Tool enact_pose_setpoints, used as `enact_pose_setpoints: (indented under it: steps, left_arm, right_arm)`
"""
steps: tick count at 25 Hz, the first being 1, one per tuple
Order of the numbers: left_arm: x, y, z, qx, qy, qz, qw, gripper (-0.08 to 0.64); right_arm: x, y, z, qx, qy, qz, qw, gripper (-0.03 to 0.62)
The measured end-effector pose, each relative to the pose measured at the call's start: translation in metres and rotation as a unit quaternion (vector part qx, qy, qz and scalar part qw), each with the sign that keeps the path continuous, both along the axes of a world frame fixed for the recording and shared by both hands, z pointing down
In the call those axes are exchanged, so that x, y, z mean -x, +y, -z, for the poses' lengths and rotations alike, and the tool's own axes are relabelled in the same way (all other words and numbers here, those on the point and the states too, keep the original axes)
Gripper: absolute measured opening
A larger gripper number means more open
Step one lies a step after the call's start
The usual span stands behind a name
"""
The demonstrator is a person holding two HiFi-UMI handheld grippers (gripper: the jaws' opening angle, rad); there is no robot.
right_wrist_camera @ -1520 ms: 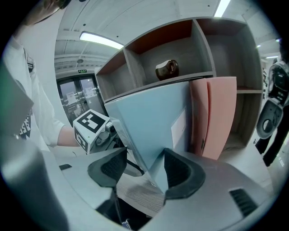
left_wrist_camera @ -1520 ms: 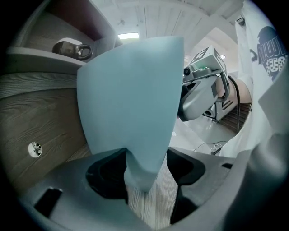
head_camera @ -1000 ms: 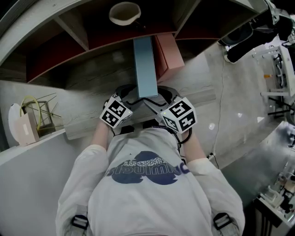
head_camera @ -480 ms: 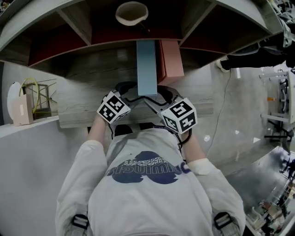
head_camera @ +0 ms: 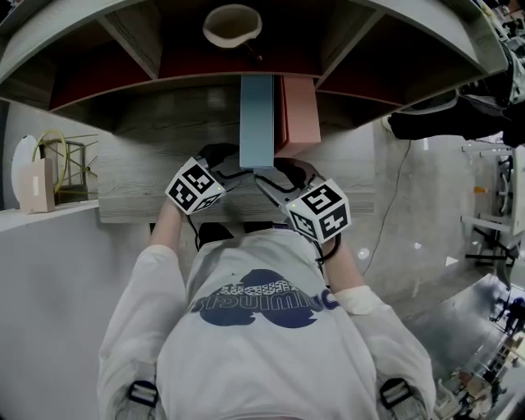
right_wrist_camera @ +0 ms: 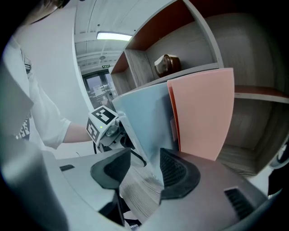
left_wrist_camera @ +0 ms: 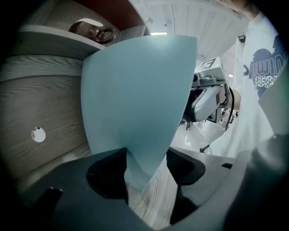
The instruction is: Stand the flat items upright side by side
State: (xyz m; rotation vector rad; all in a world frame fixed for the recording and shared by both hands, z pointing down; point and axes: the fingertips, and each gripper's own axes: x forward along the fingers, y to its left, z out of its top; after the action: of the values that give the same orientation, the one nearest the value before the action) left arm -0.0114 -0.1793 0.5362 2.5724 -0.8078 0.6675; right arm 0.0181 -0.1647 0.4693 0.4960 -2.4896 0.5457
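Material: a thin, smooth, matte light-blue rectangular panel (head_camera: 257,123) stands upright on the grey wood-grain shelf board (head_camera: 164,139). A thin salmon-pink rectangular panel (head_camera: 301,115) of the same flat make also stands on that board, just to the blue one's right, and the two overlap slightly. Above the board are dark red-brown cubby backs. A cream round bowl (head_camera: 232,25) sits one level up.

Left gripper (head_camera: 223,158): jaws wide apart. The blue panel's lower corner dips between them on the left-hand side of the gap, with bare shelf grain showing between the panel and the other jaw, so it has no clamp.

Right gripper (head_camera: 277,170): jaws half apart and just been closing. The blue panel's near edge lies between them, close against the ribbed pad (right_wrist_camera: 178,173), and shelf grain fills the rest of the gap. It is not pinched.

Views: the head view shows both panels only from above. The left gripper view (left_wrist_camera: 146,167) shows the blue face broadside. The right gripper view (right_wrist_camera: 146,169) shows the pink face and the blue panel edge-on.
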Motion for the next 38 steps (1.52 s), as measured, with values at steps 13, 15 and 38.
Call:
enact_pose_setpoints:
  steps: [13,15,38]
  left_arm:
    - [-0.007,-0.027,0.000,-0.004,-0.011,0.013,0.9998,0.285]
    - [-0.008,-0.032,0.000,-0.006,-0.011,0.017,0.9998,0.285]
    - [-0.008,-0.048,-0.002,-0.002,-0.028,0.040,0.9988,0.284]
  right_arm:
    - [-0.041,-0.003,-0.001,0.006,0.004,-0.011,1.000,0.199]
    - [-0.045,-0.003,-0.003,0.007,0.004,-0.012,1.000,0.199]
    - [-0.069,-0.015,-0.007,0.010,-0.008,-0.025,1.000,0.196]
